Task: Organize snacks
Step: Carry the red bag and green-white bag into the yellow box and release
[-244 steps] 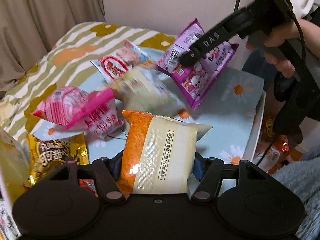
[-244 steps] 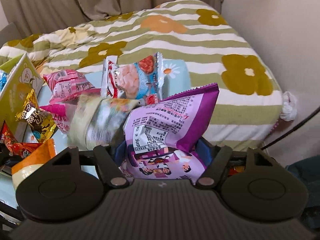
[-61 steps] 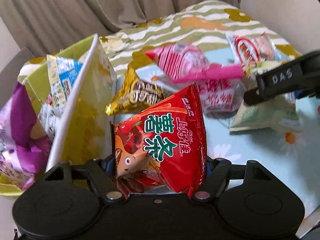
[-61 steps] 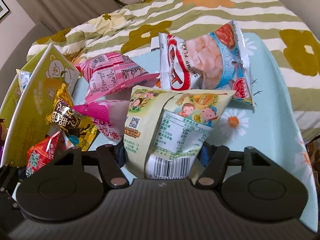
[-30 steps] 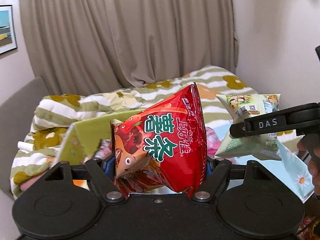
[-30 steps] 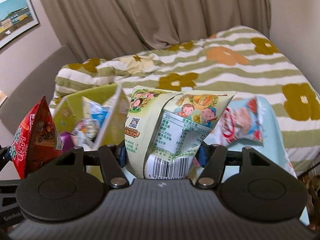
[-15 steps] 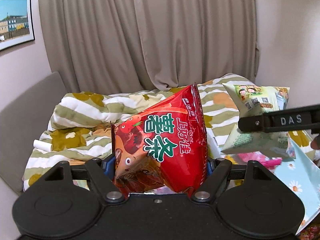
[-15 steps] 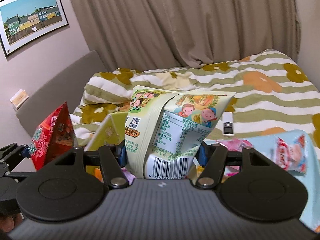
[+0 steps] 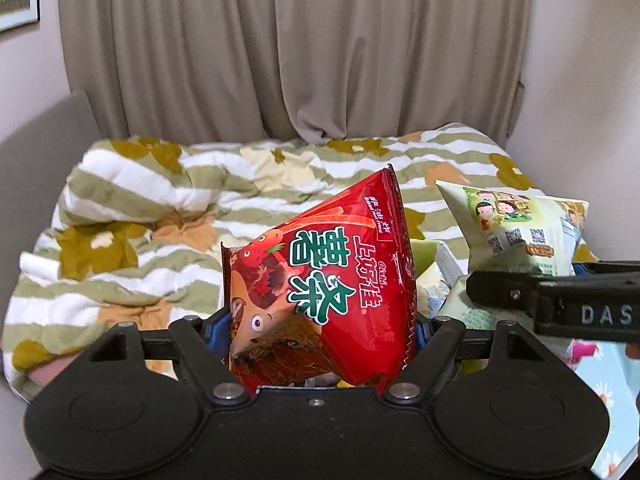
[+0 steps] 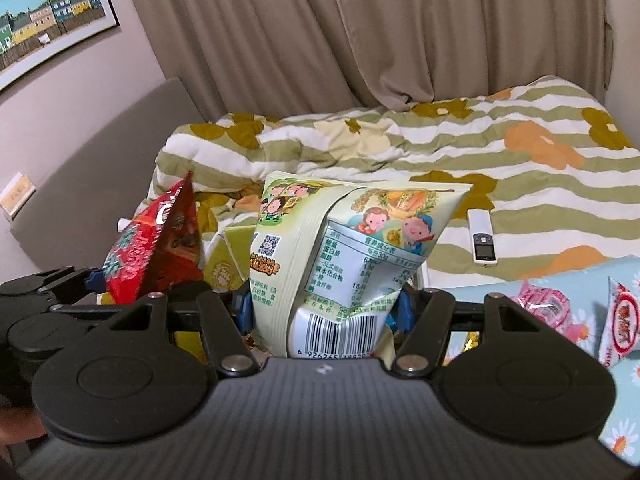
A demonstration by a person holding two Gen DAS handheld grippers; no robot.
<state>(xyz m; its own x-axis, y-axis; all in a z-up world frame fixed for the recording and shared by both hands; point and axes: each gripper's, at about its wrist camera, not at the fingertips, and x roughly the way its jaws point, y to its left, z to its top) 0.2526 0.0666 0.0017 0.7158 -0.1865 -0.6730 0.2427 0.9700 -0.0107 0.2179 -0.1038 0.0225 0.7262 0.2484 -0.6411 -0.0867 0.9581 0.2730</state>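
The left gripper [image 9: 320,326], its jaws lately easing wider, clasped a crinkly red foil snack packet [image 9: 320,296]; the right gripper [image 10: 322,312] clenched a pale green plastic snack bag [image 10: 340,264]. Both were held aloft side by side, probably above the yellow-green cardboard box [image 10: 224,264] for dropping in.

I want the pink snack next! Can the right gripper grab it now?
Probably not yet. The right gripper is shut on the green bag, so its jaws are full. The pink snack lies uncovered on the flowered cloth.
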